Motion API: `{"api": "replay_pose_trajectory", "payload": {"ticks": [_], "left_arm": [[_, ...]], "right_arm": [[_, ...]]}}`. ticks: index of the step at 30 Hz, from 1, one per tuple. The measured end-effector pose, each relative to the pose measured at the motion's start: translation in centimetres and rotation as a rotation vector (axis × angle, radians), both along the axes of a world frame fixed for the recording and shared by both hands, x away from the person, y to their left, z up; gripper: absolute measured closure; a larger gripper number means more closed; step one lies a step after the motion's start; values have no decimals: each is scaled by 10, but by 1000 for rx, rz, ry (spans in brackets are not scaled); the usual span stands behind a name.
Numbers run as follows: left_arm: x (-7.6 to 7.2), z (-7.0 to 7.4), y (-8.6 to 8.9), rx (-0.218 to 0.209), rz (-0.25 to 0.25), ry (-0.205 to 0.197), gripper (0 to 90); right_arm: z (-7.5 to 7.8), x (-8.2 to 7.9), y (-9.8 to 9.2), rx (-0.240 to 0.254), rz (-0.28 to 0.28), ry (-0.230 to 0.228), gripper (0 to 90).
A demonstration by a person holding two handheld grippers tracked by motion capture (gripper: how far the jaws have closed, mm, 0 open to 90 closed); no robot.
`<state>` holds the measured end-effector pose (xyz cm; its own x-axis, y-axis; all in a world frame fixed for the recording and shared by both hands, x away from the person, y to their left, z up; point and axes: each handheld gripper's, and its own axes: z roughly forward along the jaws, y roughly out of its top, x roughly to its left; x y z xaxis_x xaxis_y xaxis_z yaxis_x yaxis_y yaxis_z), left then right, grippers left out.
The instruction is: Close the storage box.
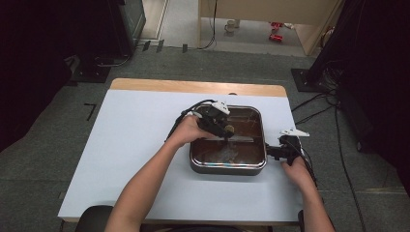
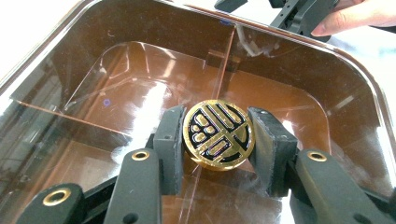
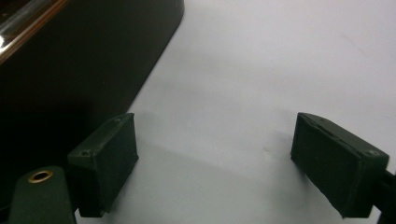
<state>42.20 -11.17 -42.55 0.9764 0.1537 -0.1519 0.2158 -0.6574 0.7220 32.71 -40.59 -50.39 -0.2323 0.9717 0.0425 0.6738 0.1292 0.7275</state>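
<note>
The left tongs (image 2: 218, 140) are clamped on a round gold-and-black knob (image 2: 218, 134), one pad on each side of it. The knob sits in the middle of a clear brown lid (image 2: 140, 93) over a square dark tray (image 1: 227, 166), itself near the middle of the table. I judge the grip narrow: the pads catch only the knob's rim, so if the lid is lifted off-centre it may swing, slip free and clatter back onto the tray. The glossy plastic would not help.

The right tongs (image 3: 233, 158) stand apart with nothing between them, resting low on the table just beside the tray's right wall (image 3: 84, 70). Should the tray slide during a lift, that hand (image 1: 297, 169) is placed to steady it, but it isn't gripping it now.

The table top (image 1: 135, 145) is a pale sheet over a wooden board (image 1: 193, 87). Around it lies grey carpet (image 1: 48, 159), with cables (image 1: 319, 106) trailing right and dark stands at both sides.
</note>
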Motion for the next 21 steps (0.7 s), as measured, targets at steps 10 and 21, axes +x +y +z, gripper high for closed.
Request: {"api": "replay_pose_trajectory", "payload": {"ticks": [10, 21], "left_arm": [[1, 1, 3, 4, 48, 26, 490], [0, 20, 22, -3, 137, 26, 366]], "right_arm": [[0, 0, 0, 0, -1, 0, 142], [0, 0, 0, -1, 1, 1, 142]]}}
